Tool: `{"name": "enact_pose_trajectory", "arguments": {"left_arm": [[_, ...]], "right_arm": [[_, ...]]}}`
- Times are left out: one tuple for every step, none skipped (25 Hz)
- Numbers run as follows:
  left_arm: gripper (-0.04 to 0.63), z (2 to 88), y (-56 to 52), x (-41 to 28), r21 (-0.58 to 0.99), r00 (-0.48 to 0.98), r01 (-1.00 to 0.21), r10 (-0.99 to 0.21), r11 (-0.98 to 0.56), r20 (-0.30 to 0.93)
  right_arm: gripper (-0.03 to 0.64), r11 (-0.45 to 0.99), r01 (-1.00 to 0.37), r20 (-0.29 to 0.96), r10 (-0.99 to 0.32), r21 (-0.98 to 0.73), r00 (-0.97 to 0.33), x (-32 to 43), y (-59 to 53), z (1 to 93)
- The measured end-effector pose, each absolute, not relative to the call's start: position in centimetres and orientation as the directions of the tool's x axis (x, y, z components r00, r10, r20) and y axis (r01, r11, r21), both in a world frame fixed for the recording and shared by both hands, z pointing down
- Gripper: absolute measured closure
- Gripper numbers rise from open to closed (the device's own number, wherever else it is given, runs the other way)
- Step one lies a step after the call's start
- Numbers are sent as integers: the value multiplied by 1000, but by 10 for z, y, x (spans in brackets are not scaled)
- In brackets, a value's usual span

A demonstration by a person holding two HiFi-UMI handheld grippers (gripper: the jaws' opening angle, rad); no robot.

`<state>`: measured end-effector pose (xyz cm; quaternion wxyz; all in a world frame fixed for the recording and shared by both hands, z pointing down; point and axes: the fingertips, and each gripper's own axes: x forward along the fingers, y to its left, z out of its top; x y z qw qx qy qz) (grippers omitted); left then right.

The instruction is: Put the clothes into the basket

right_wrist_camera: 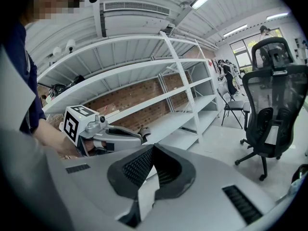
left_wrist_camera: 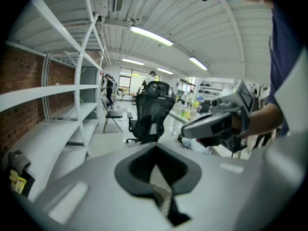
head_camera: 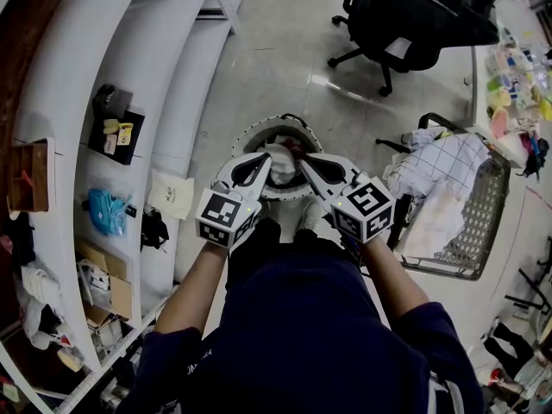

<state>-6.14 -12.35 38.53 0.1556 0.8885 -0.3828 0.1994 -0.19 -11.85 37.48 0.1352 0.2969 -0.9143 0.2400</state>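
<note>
In the head view my two grippers are held side by side over a round white basket (head_camera: pixel 250 132) on the floor, which holds white and red cloth (head_camera: pixel 280 155). The left gripper (head_camera: pixel 264 159) is shut with nothing between its jaws, and so is the right gripper (head_camera: pixel 304 162). More clothes (head_camera: pixel 440 166), white and checked, are heaped in a wire basket (head_camera: pixel 483 222) to the right. The left gripper view shows its shut tips (left_wrist_camera: pixel 155 149) and the right gripper (left_wrist_camera: pixel 216 124) beside them. The right gripper view shows its shut tips (right_wrist_camera: pixel 153 148) and the left gripper (right_wrist_camera: pixel 108 137).
White shelving (head_camera: pixel 95 128) with boxes and bags runs along the left. A black office chair (head_camera: pixel 405 24) stands on the grey floor behind the round basket. A cluttered table (head_camera: pixel 517 76) is at the far right. The person's legs are just below the grippers.
</note>
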Motion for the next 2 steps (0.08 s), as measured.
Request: {"name": "enact_pose_trajectory", "arguments": {"left_arm": [[592, 385, -123, -61, 124, 628, -742, -618, -658, 473], [592, 385, -123, -61, 124, 628, -742, -619, -658, 472]], "right_arm": [[609, 708, -608, 390, -478, -361, -787, -2, -118, 375], [609, 707, -608, 389, -478, -363, -788, -2, -118, 374]]}}
